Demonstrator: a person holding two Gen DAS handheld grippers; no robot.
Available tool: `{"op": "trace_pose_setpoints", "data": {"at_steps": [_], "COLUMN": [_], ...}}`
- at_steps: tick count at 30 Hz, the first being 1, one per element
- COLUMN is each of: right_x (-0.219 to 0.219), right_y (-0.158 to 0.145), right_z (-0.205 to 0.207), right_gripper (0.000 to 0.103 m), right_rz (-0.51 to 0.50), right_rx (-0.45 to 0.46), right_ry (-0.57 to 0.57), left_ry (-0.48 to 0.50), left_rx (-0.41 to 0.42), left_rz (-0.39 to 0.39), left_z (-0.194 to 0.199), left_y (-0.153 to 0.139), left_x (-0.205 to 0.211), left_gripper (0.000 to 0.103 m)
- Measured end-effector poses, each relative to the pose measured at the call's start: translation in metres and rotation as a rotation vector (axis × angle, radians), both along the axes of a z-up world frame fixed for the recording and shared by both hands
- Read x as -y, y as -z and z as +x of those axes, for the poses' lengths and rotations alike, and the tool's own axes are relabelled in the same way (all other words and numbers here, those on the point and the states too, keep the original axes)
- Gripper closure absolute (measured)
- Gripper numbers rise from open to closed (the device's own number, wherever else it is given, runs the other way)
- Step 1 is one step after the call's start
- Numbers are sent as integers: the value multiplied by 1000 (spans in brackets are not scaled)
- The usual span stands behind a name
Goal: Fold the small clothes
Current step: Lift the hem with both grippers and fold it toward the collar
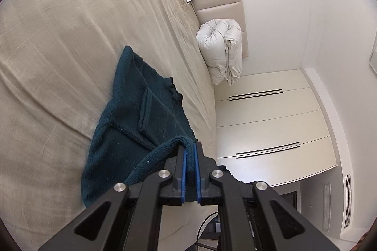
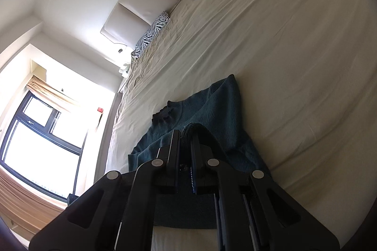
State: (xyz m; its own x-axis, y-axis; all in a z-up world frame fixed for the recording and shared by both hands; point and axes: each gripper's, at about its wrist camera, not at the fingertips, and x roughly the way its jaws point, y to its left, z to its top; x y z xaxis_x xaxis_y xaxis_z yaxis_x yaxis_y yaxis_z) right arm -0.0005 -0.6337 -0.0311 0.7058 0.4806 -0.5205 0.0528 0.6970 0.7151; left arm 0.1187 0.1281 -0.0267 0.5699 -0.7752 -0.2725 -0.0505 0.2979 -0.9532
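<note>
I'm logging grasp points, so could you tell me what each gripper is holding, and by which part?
Both are shut on the teal knit sweater: the left gripper pinches a thick rolled edge, and the right gripper pinches a bunched fold of its edge.

The left gripper is held tilted with its blue-padded fingers pinched nearly together on a rolled edge of the teal sweater, while the right gripper is likewise clamped on a raised fold of it.

Sweater hem seemingly hidden behind right claw
</note>
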Motion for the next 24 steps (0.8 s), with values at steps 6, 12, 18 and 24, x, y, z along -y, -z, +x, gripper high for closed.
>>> {"op": "trace_pose_setpoints", "data": {"at_steps": [6, 12, 18, 24], "right_x": [-10, -14, -17, -16], "right_y": [7, 27, 51, 87], "right_z": [48, 92, 129, 165], "right_gripper": [97, 97, 97, 94], "right_rz": [-35, -41, -66, -72], "right_rx": [-12, -50, -84, -161], "right_ry": [5, 25, 47, 76], "left_ry": [-16, -29, -40, -95], "left_rx": [-14, -38, -65, -129], "left_rz": [2, 1, 7, 23], "left_z": [36, 75, 112, 137], "left_y": [7, 17, 31, 67], "left_x": [-2, -3, -3, -11], "left_gripper": [96, 96, 96, 77]}}
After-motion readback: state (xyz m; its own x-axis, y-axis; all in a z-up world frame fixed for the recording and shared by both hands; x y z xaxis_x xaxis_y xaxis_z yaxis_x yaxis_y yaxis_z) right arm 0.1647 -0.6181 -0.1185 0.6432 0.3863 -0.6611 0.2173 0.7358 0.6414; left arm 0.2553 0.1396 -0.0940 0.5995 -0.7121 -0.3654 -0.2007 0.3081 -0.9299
